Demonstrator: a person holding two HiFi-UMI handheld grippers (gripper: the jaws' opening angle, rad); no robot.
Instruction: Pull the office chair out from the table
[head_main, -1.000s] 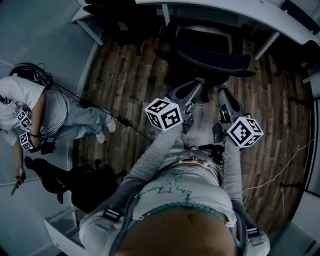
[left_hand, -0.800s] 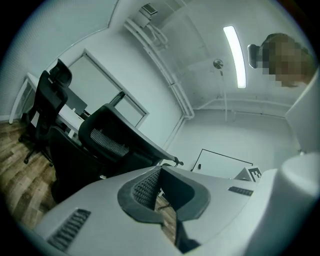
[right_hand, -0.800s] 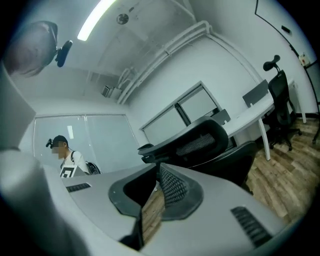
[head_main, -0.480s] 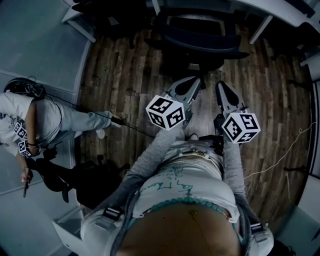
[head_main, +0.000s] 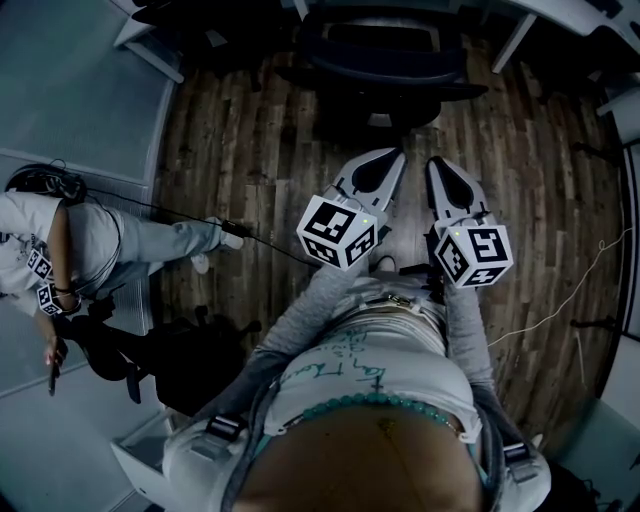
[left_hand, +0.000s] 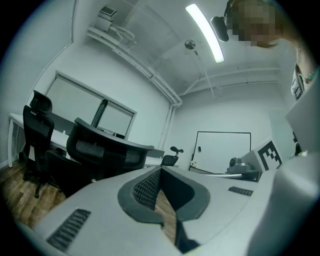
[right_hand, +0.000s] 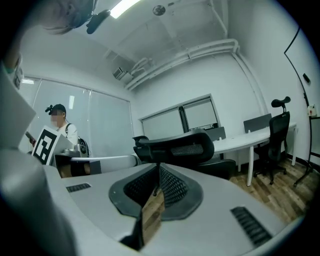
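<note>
Black office chair (head_main: 385, 72), brown wood-plank floor (head_main: 235, 140), white table (right_hand: 255, 139), pale grey walls (right_hand: 165, 95)

Open wood floor (head_main: 240, 140) lies before the office chair (head_main: 385, 72); a cable (head_main: 170, 212) and a bystander (head_main: 95, 240) crowd the left.

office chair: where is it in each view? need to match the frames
Head view: office chair at top centre, backrest towards the camera.
Left gripper view: left of centre, dark mesh backrest, with a second chair further left.
Right gripper view: centre, backrest just above the jaws.
Shared landmark: the wood floor under the chair.
</note>
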